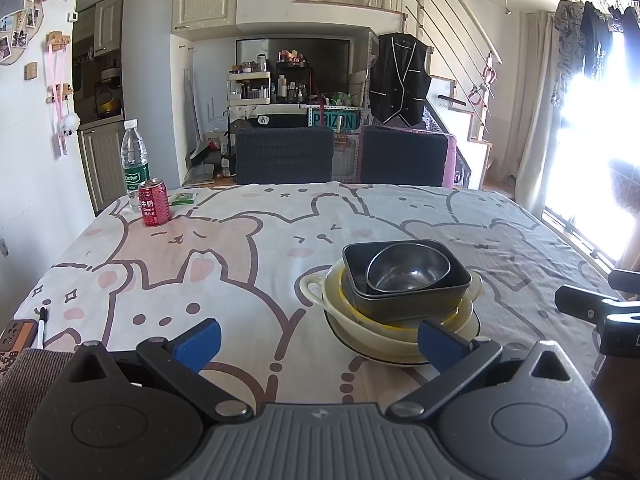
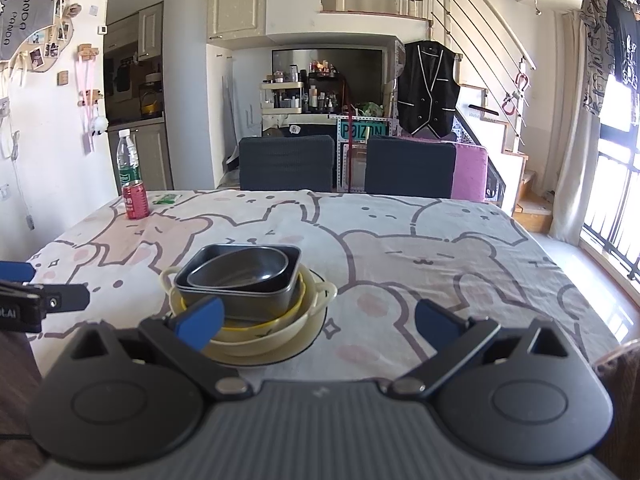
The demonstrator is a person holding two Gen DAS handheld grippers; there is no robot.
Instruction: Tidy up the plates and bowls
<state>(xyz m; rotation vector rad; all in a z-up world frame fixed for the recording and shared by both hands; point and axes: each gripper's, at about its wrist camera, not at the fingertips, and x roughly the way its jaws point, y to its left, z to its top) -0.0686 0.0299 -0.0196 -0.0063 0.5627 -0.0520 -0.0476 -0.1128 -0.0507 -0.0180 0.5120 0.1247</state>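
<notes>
Nested dish stack: steel bowl (image 1: 406,270) in dark square pan (image 1: 404,286), over cream bowls (image 1: 368,328) and plate (image 2: 296,354). Left gripper (image 1: 318,340), right gripper (image 2: 318,322): both spread wide, empty.

Metal, glaze, cloth and plastic on 1 table

The steel bowl (image 1: 406,270) is polished and mirrors the light; the square pan (image 1: 416,300) under it is dark, matt metal. The cream dishes (image 1: 360,320) below look like glossy glazed ceramic. The tablecloth (image 1: 248,280) is soft printed cloth, matt. The red can (image 1: 154,203) has shiny printed metal, and the water bottle (image 1: 134,160) is clear plastic. Gripper pads (image 1: 200,340) are blue, finely textured, on matt black plastic.
</notes>
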